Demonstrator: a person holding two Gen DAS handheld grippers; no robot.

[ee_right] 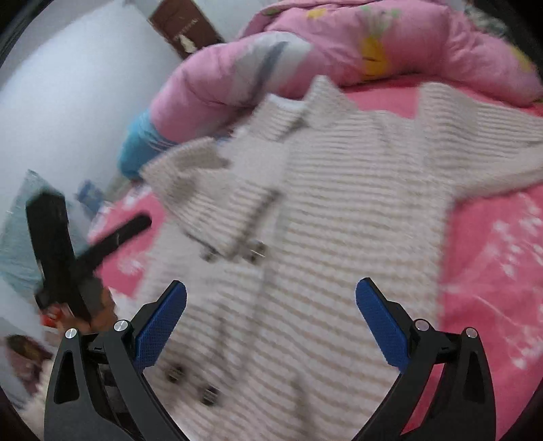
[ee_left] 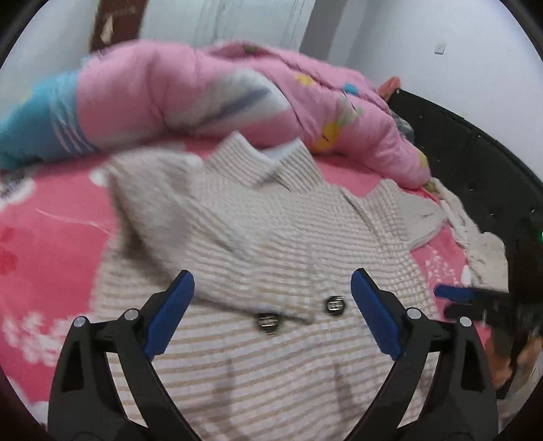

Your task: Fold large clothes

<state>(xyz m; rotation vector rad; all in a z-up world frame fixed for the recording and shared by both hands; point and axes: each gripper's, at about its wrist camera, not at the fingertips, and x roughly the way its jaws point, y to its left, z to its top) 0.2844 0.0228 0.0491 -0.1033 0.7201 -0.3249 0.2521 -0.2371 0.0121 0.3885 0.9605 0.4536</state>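
A cream and beige striped knit cardigan (ee_left: 271,237) with metal buttons (ee_left: 334,305) lies spread on the pink bed sheet (ee_left: 51,217). Its left sleeve is folded over the chest; the right sleeve (ee_left: 407,210) lies out to the side. My left gripper (ee_left: 271,288) is open and empty above the cardigan's front. My right gripper (ee_right: 271,298) is open and empty above the cardigan (ee_right: 339,203) too. It also shows at the right of the left wrist view (ee_left: 454,302). The left gripper shows at the left of the right wrist view (ee_right: 101,244).
A rolled pink quilt (ee_left: 203,91) with a blue end lies along the far side of the bed. A black headboard (ee_left: 475,152) curves at the right. A cream knitted item (ee_left: 482,247) lies by it. White walls and a brown door (ee_right: 183,27) stand behind.
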